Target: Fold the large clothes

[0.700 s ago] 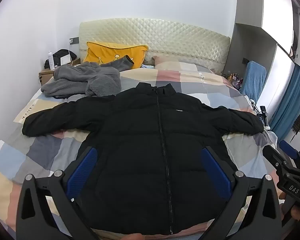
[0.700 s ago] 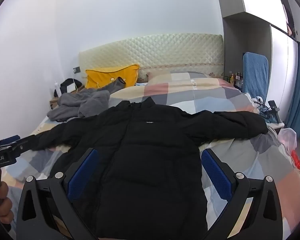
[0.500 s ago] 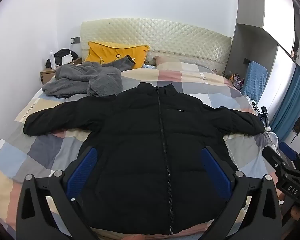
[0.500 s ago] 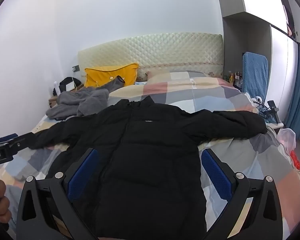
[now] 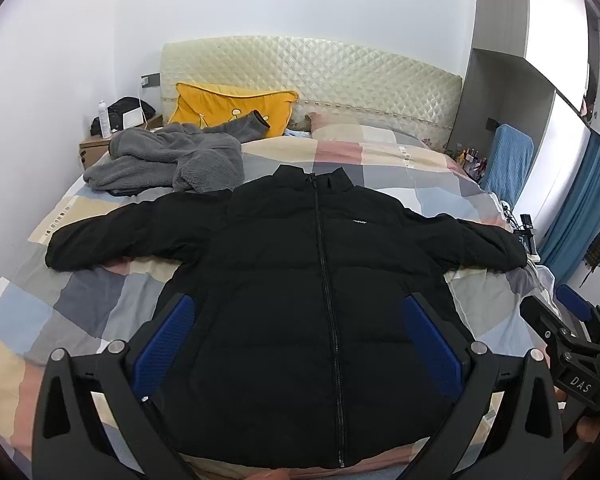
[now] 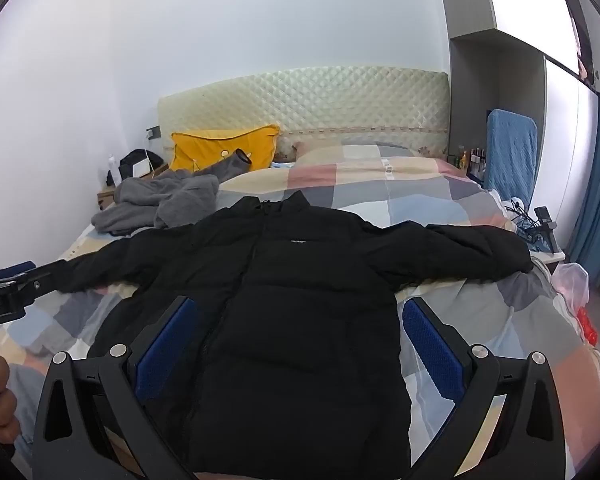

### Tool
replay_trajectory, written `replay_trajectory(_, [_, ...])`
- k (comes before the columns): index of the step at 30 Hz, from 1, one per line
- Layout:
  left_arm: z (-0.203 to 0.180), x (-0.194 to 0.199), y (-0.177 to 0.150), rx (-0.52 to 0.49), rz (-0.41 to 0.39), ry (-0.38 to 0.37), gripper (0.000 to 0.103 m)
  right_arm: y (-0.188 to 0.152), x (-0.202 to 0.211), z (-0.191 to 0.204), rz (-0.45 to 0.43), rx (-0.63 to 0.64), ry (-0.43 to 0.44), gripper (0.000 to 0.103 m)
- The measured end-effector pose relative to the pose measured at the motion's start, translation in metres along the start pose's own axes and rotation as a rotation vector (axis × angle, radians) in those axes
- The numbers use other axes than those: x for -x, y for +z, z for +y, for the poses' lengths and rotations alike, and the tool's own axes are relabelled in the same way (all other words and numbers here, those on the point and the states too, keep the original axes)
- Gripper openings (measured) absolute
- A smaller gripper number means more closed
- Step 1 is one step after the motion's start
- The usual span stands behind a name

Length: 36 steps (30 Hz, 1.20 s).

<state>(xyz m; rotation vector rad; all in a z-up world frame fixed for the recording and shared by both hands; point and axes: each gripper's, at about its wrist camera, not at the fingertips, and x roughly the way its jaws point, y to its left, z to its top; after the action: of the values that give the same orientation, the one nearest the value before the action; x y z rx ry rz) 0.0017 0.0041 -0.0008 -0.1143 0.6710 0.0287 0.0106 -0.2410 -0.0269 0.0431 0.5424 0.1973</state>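
Note:
A black puffer jacket (image 5: 300, 280) lies flat and zipped on the checked bedspread (image 5: 80, 304), front up, collar toward the headboard, both sleeves spread out sideways. It also shows in the right wrist view (image 6: 300, 300). My left gripper (image 5: 300, 340) is open and empty, held above the jacket's lower body. My right gripper (image 6: 300, 340) is open and empty, above the jacket's lower right side. Neither touches the jacket. The right gripper shows at the right edge of the left wrist view (image 5: 572, 344).
A grey fleece garment (image 5: 164, 160) is heaped at the bed's far left, by a yellow pillow (image 5: 232, 108). A nightstand (image 5: 100, 148) with a bottle stands left of the bed. A blue-covered chair (image 6: 510, 152) and blue curtain (image 6: 596, 200) are on the right.
Both grippers have drifted slightly, with the view shifting a little toward the headboard. The jacket has not moved. Both grippers stay open.

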Motion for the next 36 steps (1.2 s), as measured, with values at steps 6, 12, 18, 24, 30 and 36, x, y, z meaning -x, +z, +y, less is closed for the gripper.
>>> replay_trajectory(6, [-0.002, 0.003, 0.000, 0.001, -0.001, 0.002, 0.103, 0.002, 0.001, 0.007, 0.004, 0.016, -0.002, 0.103])
replay_trajectory(12, [-0.001, 0.003, 0.000, 0.002, 0.000, 0.002, 0.103, 0.001, 0.000, 0.010, 0.008, 0.025, -0.003, 0.103])
replay_trajectory(18, [0.000, 0.003, -0.001, 0.002, 0.000, 0.000, 0.103, -0.001, 0.000, 0.011, 0.009, 0.021, -0.006, 0.103])
replay_trajectory(24, [-0.004, 0.006, -0.001, 0.010, -0.001, 0.007, 0.103, -0.001, 0.000, 0.008, 0.007, 0.023, -0.013, 0.103])
replay_trajectory(30, [-0.006, 0.008, -0.001, 0.003, 0.004, 0.002, 0.103, 0.000, 0.000, 0.005, 0.008, 0.014, -0.021, 0.103])
replay_trajectory(36, [-0.005, 0.012, -0.003, 0.007, 0.000, 0.001, 0.103, 0.000, 0.000, 0.005, 0.008, 0.004, -0.032, 0.103])
